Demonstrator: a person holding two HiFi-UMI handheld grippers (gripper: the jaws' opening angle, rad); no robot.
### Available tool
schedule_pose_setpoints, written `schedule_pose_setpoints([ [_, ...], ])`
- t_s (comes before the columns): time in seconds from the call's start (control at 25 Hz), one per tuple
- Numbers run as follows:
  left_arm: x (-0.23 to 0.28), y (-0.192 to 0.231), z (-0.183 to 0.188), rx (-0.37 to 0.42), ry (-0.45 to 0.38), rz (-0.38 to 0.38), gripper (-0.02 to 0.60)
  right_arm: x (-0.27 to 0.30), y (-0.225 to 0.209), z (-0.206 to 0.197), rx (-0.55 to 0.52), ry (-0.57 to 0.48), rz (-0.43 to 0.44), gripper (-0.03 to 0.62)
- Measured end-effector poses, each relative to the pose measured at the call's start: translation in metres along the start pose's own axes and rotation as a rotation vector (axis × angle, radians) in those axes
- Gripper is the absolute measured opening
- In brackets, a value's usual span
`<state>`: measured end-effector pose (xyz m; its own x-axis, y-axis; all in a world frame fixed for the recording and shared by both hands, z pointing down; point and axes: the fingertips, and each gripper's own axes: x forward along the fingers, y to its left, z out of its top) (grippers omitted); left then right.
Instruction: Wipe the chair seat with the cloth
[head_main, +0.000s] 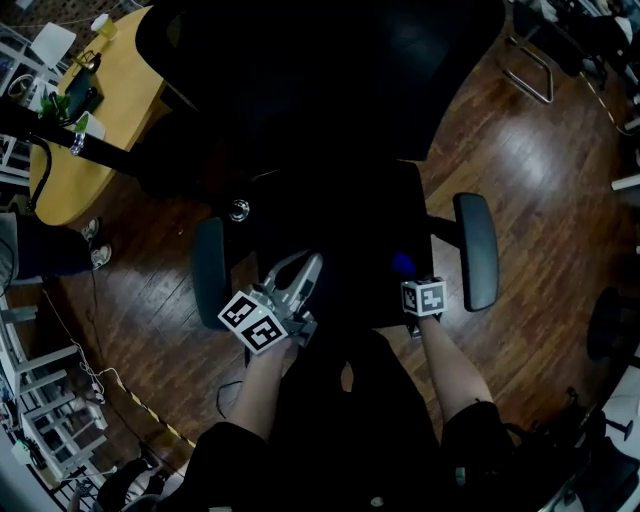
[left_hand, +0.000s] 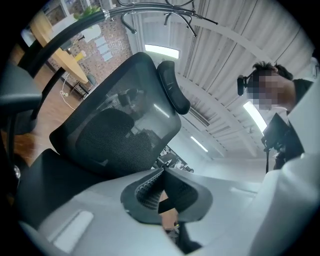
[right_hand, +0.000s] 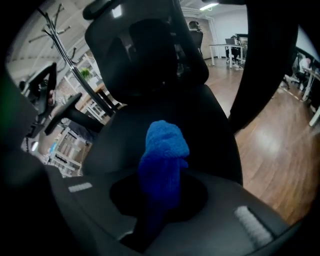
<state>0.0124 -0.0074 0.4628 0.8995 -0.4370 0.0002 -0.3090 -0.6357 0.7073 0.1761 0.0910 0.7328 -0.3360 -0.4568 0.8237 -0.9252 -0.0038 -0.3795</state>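
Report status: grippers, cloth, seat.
Right hand-held gripper shut on blue cloth, over chair seat. Left hand-held gripper shut, empty. Nothing blocking the seat.

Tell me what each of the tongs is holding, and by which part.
The right tongs pinch the blue cloth by its bunched near end; the rest sticks out over the chair seat. The left tongs are shut on nothing.

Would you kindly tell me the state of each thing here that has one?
Cloth: bunched, sticking out of the right gripper.
Right gripper: shut on the cloth.
Left gripper: shut, empty.
Chair seat: unoccupied; whether the cloth touches it is unclear.
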Motion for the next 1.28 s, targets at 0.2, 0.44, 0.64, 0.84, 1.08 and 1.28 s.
schedule_pose_setpoints([
  [0.2, -0.005, -0.036, 0.032, 0.049, 0.015, -0.033, -0.008, -0.067, 0.076, 0.089, -0.05, -0.3, 0.228, 0.04],
  [0.44, -0.011, -0.116, 0.102, 0.089, -0.021, -0.133, -0.008, -0.231, 0.21, 0.207, -0.164, -0.677, 0.579, 0.04],
  [0.64, -0.032, -0.172, 0.132, 0.11, -0.068, -0.214, -0.008, -0.338, 0.277, 0.223, -0.253, -0.847, 0.749, 0.04],
  [0.84, -0.043, -0.173, 0.148, 0.138, -0.107, -0.209, -0.008, -0.369, 0.3, 0.232, -0.296, -0.921, 0.815, 0.04],
  [1.08, -0.041, -0.194, 0.138, 0.143, -0.114, -0.202, -0.008, -0.389, 0.295, 0.225, -0.31, -0.935, 0.839, 0.04],
  [1.28, -0.054, -0.194, 0.13, 0.163, -0.132, -0.134, -0.008, -0.388, 0.289, 0.218, -0.296, -0.938, 0.888, 0.04],
])
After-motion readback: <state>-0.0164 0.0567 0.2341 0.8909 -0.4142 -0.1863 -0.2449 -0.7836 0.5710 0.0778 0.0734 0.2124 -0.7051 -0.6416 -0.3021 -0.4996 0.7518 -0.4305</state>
